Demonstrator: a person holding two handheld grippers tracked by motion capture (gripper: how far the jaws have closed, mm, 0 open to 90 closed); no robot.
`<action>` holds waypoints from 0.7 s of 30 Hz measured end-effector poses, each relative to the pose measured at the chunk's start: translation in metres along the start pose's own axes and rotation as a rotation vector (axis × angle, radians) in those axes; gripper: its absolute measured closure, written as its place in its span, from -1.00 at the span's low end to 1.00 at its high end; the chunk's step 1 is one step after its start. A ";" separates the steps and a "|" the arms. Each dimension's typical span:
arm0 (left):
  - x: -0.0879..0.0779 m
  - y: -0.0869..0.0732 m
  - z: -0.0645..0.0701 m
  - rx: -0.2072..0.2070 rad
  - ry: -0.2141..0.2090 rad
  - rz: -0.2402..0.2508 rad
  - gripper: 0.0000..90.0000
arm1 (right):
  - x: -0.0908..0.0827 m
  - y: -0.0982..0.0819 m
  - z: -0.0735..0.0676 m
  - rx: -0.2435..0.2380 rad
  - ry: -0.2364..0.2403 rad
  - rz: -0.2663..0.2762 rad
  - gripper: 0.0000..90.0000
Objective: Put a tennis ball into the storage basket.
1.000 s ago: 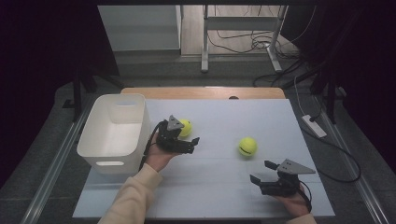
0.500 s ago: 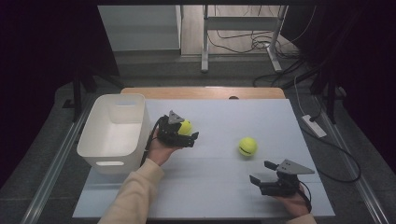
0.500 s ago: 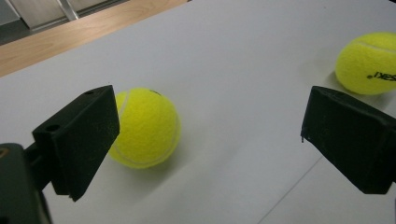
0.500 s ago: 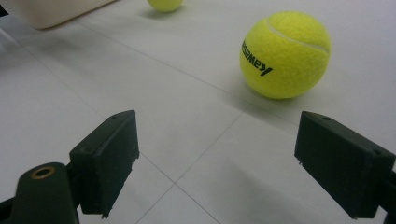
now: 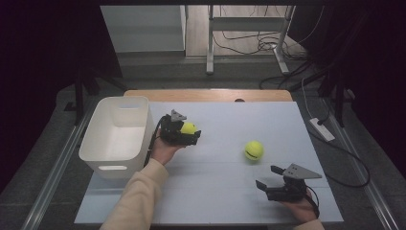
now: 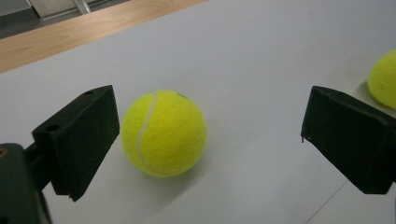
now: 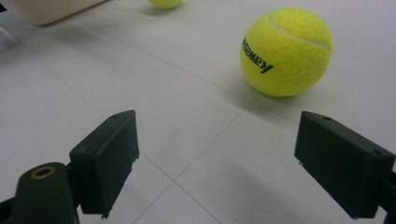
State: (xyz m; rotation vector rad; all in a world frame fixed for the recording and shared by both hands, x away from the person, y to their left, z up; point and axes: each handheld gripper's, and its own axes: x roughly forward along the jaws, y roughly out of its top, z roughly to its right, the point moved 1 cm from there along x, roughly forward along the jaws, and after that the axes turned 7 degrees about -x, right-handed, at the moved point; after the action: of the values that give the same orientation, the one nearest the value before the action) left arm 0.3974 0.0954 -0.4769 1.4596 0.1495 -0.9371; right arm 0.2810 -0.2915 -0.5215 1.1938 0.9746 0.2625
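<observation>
A yellow tennis ball (image 5: 188,127) lies on the pale table mat beside a white bin. My left gripper (image 5: 190,131) is open around it. In the left gripper view this ball (image 6: 163,133) sits between the wide-apart jaws, close to the left one, and the gripper (image 6: 210,126) is not squeezing it. A second tennis ball (image 5: 253,150) lies at mid-right and shows as a yellow edge (image 6: 384,79) in the left gripper view. My right gripper (image 5: 268,176) stands open near the front right. The printed ball (image 7: 286,51) lies ahead and to the right of its jaws (image 7: 217,144).
The white bin (image 5: 117,134) stands at the left of the table, right next to my left hand; its corner (image 7: 46,9) appears in the right gripper view. A wooden table edge (image 5: 206,95) runs along the back. Cables lie on the floor beyond.
My left gripper has edged forward so the near ball now sits between its jaws. The right gripper and the second ball have stayed put.
</observation>
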 end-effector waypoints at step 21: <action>0.024 0.004 -0.019 -0.055 0.031 -0.044 -0.90 | 0.000 0.000 0.001 0.003 -0.002 -0.002 -0.70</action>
State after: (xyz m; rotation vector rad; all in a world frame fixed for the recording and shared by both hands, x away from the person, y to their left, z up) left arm 0.4238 0.1009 -0.4921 1.4250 0.2294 -0.9395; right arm 0.2814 -0.2920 -0.5220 1.1957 0.9753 0.2582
